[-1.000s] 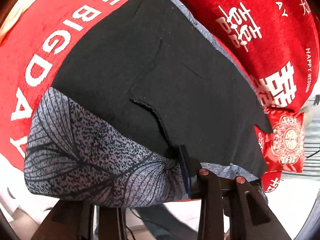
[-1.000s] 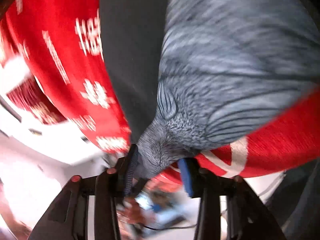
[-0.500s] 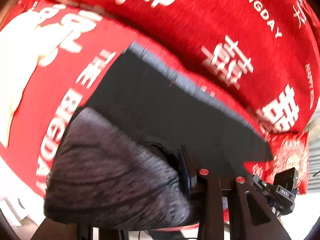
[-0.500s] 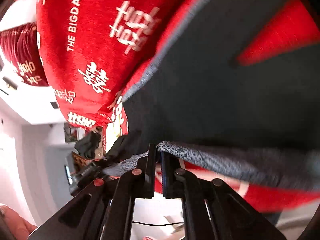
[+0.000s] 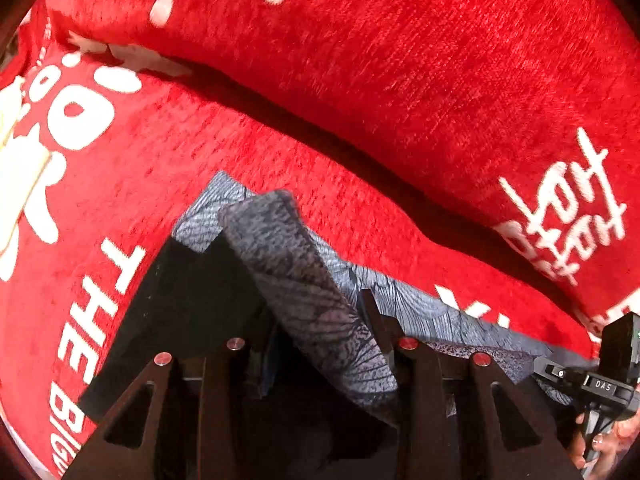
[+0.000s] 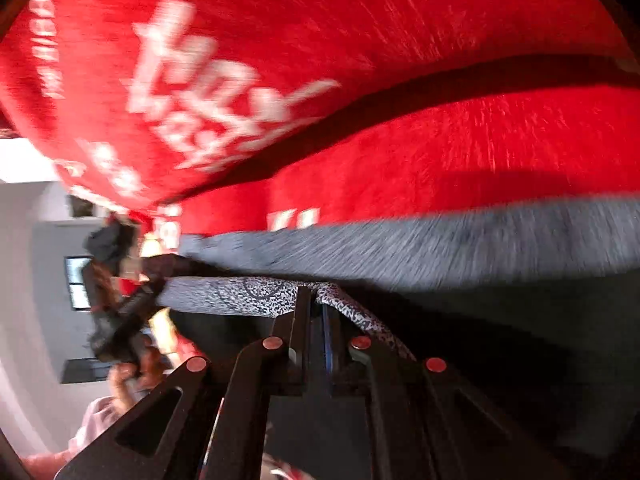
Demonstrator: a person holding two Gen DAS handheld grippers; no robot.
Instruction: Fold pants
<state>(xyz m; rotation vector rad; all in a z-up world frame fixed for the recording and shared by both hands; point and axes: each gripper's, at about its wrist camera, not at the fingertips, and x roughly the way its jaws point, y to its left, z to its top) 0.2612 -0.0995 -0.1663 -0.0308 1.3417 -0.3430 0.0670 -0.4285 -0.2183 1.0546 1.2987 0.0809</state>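
We have carried the pants (image 5: 320, 312) across the red cover (image 5: 360, 80); both grippers, left (image 5: 320, 344) and right (image 6: 316, 312), clamp its grey edge low in frame, nearly doubling the fold.

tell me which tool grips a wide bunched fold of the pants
The left tool: a thick bunch of pants sits between its pads. The right tool pinches only a thin edge.

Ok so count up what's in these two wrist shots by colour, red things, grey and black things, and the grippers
Red sofa cushions: 2, the seat cushion and the back cushion
Grey and black pants: 1
Grippers: 2, left gripper and right gripper, both clamped on the pants
Total: 5
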